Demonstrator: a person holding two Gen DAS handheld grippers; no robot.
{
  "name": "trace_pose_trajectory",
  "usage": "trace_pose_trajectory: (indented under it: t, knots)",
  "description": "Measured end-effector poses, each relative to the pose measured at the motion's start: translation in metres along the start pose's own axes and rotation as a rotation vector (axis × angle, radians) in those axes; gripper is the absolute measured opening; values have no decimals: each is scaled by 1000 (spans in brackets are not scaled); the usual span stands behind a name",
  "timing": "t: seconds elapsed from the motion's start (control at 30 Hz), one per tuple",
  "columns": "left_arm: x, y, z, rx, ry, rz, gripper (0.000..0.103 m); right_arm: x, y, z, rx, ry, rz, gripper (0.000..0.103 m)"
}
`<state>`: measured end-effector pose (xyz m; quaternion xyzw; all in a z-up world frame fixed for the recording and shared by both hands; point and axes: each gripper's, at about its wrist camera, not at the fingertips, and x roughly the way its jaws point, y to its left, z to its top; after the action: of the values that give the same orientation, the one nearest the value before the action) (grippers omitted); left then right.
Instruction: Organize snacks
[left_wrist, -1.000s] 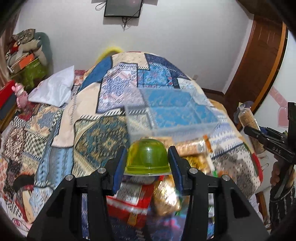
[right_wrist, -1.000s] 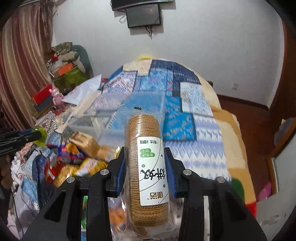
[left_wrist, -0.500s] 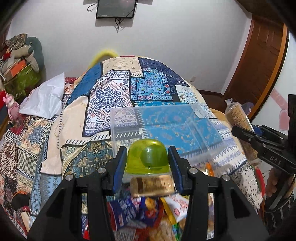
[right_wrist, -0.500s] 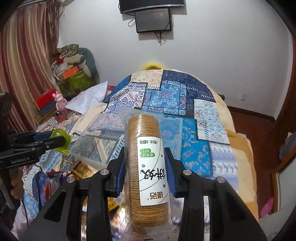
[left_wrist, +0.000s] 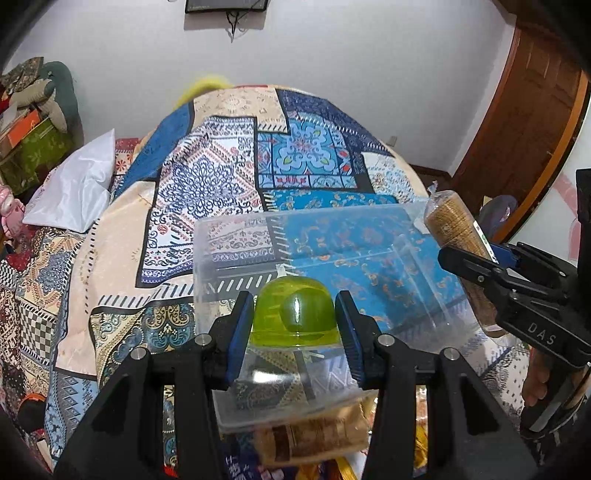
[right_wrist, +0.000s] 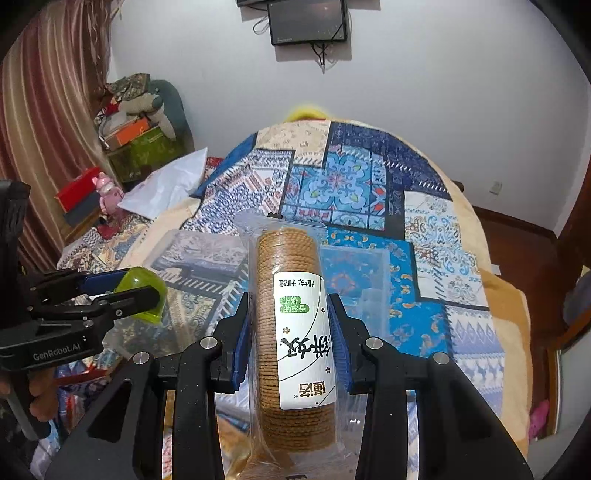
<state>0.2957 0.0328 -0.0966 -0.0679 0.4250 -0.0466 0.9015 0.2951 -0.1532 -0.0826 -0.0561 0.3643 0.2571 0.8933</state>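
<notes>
My left gripper (left_wrist: 294, 325) is shut on a green jelly cup (left_wrist: 295, 314), dome up, held over the near edge of a clear plastic divided box (left_wrist: 332, 236) that lies on the patchwork quilt. My right gripper (right_wrist: 291, 332) is shut on a clear-wrapped roll of round biscuits (right_wrist: 291, 332) with a white label, held lengthwise above the same box (right_wrist: 354, 273). In the left wrist view the biscuit roll (left_wrist: 450, 221) and right gripper (left_wrist: 480, 266) hang at the box's right side. The right wrist view shows the left gripper (right_wrist: 122, 291) with the jelly cup (right_wrist: 144, 291) at the left.
A heap of snack packets (left_wrist: 310, 439) lies on the quilt (left_wrist: 221, 177) just in front of the box. A white pillow (left_wrist: 77, 184) and a pink toy (right_wrist: 107, 195) are at the left. A wooden door (left_wrist: 524, 122) stands at the right.
Both grippers have moved forward over the bed with their snacks. The snack heap has slid below them, and the clear box is now right under and ahead of both.
</notes>
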Motion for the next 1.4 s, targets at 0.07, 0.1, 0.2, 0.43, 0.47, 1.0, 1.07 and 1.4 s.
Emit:
trace_pose_trajectory:
  t: [0.07,0.1,0.2,0.43,0.47,1.0,1.07,1.4]
  knots:
    - [9,1,1,2,23,3,45,9,-3,-2,2,20,2,35]
    - [11,1,1,6,33,5,45,13,-3,-3,1,28,0,35]
    - [18,-1,0,25,68,15,45,25,-2,-5,-17,55,-12,35]
    - [32,3,-2,11,137,46,46,38,-2,-9,-31,106,-15,35]
    - [34,4,-3,5,141,46,46,39,-3,-9,-30,110,-14,35]
    - [-10,-6,-10,4,68,46,46,0,3,-11,-26,69,-20,38]
    - [-22,-8,-11,8,55,49,46,-12,4,-12,-23,54,-22,40]
    - [-89,-8,-41,22,-14,90,60,-72,10,-32,-4,-2,-46,54]
